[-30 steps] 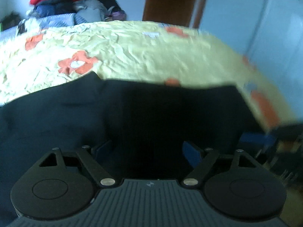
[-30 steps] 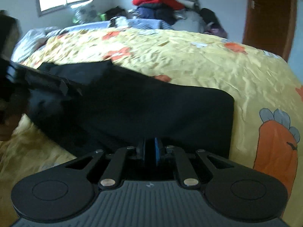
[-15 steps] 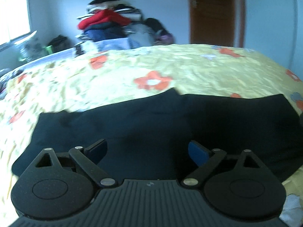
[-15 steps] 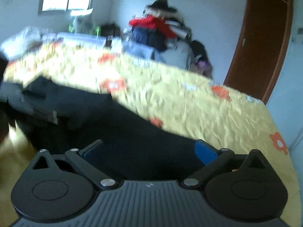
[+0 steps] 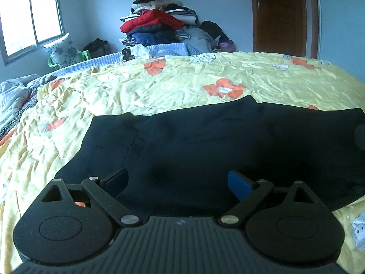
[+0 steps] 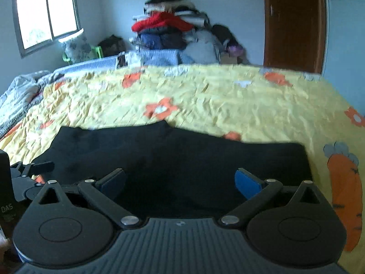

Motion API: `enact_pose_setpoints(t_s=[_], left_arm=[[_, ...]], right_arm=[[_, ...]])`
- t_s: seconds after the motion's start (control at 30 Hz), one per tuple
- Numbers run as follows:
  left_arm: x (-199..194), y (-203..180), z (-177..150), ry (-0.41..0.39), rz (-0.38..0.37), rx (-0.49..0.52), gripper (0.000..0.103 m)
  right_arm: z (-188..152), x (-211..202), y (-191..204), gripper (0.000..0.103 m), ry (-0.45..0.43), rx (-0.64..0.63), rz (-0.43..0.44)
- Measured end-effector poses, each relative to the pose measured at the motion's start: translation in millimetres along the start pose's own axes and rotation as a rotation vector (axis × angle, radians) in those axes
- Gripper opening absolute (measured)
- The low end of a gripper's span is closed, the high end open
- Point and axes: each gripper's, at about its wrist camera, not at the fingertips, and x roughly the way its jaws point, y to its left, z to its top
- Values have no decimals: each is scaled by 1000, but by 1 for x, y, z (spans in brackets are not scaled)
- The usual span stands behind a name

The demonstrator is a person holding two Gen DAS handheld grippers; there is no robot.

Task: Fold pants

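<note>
The dark pants (image 5: 205, 141) are lying across the middle of the frame on the yellow bed (image 5: 159, 84), looking folded into a flat band. Both the left gripper (image 5: 178, 180) and right gripper (image 6: 180, 180) are hovering with jaws spread, gripping nothing; further folds probably remain.

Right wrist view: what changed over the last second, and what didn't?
The right gripper, shut a second ago at the pants' near edge, opened and drew back and up. The left gripper pulled back too, open. The pants stayed flat on the yellow bedspread.
</note>
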Motion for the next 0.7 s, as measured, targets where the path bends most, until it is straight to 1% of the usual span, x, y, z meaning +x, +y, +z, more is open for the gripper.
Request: enact_pose_setpoints(t_s=[0.07, 0.3, 0.5, 0.7], left_arm=[[-2, 2, -1, -1, 0, -4, 96], [-9, 6, -6, -4, -3, -24, 96], [-14, 5, -9, -4, -7, -26, 97], [-18, 6, -13, -8, -5, -22, 97]], right_arm=[[-3, 4, 6, 103, 19, 9, -4], [-18, 21, 9, 103, 79, 29, -127], [-27, 23, 2, 103, 96, 37, -137], [-34, 24, 4, 103, 112, 28, -149]])
